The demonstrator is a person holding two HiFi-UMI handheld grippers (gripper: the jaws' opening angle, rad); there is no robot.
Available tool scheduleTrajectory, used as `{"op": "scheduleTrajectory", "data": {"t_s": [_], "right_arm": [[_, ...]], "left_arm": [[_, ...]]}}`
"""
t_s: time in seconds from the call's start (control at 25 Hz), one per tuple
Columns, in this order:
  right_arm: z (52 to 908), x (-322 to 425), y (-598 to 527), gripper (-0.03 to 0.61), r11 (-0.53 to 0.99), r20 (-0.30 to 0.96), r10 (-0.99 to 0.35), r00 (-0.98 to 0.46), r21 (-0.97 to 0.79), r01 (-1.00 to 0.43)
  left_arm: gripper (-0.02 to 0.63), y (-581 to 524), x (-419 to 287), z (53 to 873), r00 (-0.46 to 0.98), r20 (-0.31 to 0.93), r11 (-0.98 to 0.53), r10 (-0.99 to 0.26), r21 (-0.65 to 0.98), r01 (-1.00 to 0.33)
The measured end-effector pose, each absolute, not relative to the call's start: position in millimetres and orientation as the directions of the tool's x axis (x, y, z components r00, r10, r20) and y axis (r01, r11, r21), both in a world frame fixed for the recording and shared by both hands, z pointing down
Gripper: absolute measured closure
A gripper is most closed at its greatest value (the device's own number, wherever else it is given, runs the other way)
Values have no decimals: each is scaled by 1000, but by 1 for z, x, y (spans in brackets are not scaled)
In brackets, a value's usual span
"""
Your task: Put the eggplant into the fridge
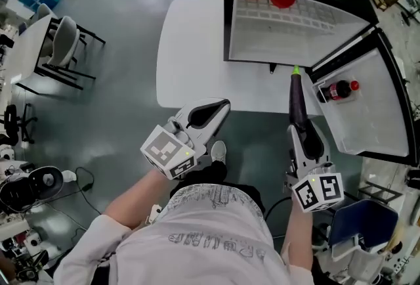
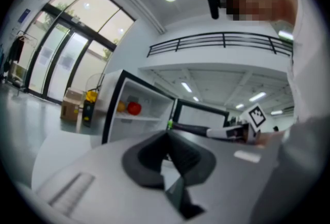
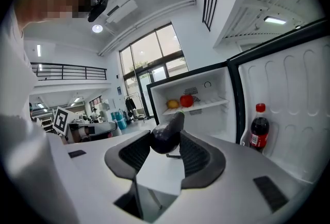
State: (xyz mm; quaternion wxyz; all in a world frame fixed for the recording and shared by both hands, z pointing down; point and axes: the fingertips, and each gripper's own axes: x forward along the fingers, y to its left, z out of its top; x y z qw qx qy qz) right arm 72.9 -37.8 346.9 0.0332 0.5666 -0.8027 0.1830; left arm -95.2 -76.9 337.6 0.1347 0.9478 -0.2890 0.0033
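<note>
Eggplant, long, dark purple: sat clamped in right gripper.
Left gripper: jaws were together.
Cola bottle, red-capped: left gripper view missed it.

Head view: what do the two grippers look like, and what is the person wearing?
Both the left gripper and the right gripper have white shells, black-lined tongs and a cube of black-and-white square markers. The person wears a white printed shirt.
</note>
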Motion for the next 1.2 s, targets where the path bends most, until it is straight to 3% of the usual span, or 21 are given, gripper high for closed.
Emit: {"op": "scheduleTrajectory", "data": {"t_s": [0.6,1.2], "right_arm": [[339,69,-92,405,266,255,-913,-319,-221,-938],[330,124,-161,405,280,207,-926,-315,-183,-942]], "left_arm": [[607,-133,-102,338,844,81,-808,-530,253,-531],[607,-159,-67,339,818,126,-782,-562,241,-574]]}}
